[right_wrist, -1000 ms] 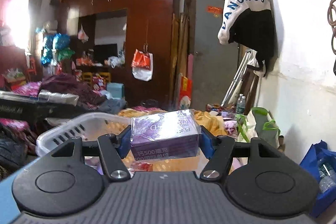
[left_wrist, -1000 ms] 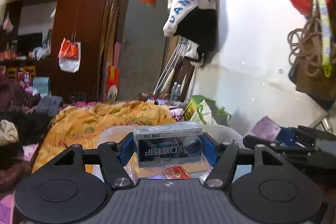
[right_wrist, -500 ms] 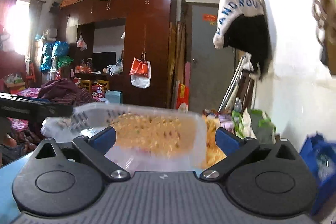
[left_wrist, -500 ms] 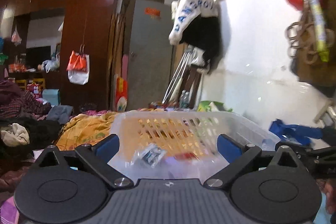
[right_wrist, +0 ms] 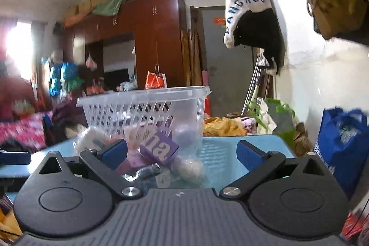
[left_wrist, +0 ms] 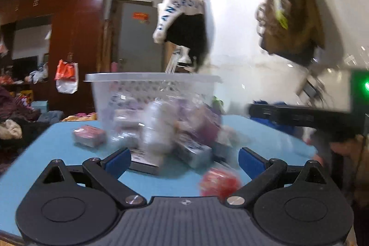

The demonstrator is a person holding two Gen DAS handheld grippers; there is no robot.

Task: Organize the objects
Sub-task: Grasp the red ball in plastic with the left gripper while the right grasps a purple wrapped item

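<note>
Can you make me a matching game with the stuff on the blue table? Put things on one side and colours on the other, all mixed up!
Things:
1. basket
2. table
3. box with big letters
4. round thing nearest the left hand-held gripper

Colours:
A. purple
B. red
C. see-through white
D. light blue

Pairs: 1-C, 2-D, 3-A, 4-B

Table (left_wrist: 53, 149) with basket (left_wrist: 152, 84) standing at its far side, ahead of both pairs of fingers. Heap of packets (left_wrist: 175, 130) lies before the basket, beyond and between the left fingers (left_wrist: 116, 161). Lettered box (right_wrist: 159, 149) lies between the right fingers (right_wrist: 115, 152), nearer the left one.
</note>
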